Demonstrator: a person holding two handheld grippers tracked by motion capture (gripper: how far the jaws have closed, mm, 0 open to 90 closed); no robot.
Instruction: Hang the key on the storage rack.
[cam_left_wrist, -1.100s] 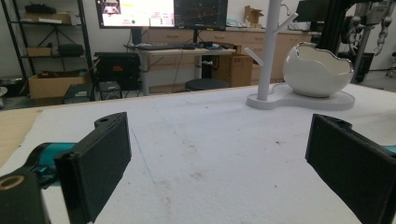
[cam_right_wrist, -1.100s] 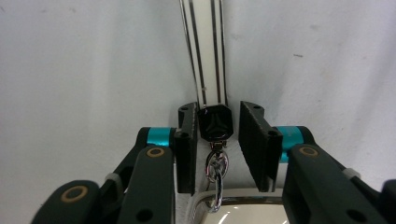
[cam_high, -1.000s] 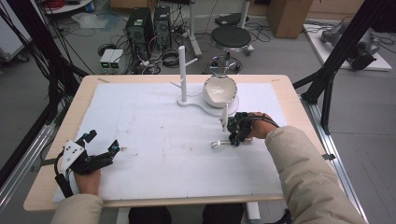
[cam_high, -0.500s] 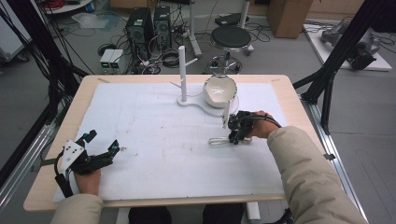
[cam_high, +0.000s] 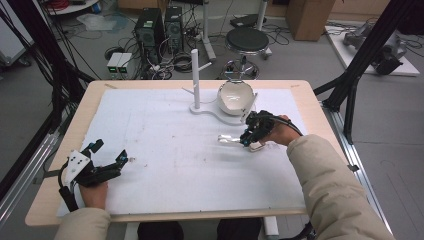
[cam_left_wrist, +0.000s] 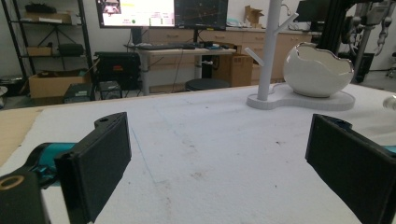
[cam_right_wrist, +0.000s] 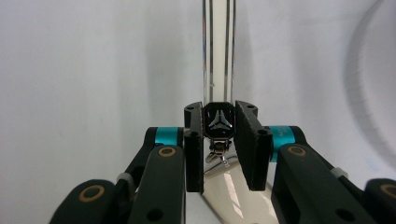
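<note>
The worktop (cam_high: 300, 92) is wooden, and a white sheet (cam_high: 180, 150) covers most of it. At 12 o'clock on the sheet stands a white stand (cam_high: 195, 75) with short pegs, on a flat base it shares with a white egg-shaped bowl (cam_high: 235, 97) at 1 o'clock. At 8 o'clock the left gripper (cam_high: 107, 159) rests low over the sheet with its fingers (cam_left_wrist: 100, 163) spread wide and holding nothing; bare sheet lies between it and the stand. At 3 o'clock the right gripper (cam_high: 248, 136) sits just in front of the bowl's base, fingers (cam_right_wrist: 194, 149) drawn narrow around a small black tile with a three-spoke mark (cam_right_wrist: 218, 119), a metal clasp hanging under it. A clear strip (cam_right_wrist: 218, 51) runs on from the tile; from above, a clear piece (cam_high: 227, 139) lies on the sheet toward 9 o'clock of these fingers. Behind the worktop are a black stool (cam_high: 247, 40) and computer towers (cam_high: 160, 27).
</note>
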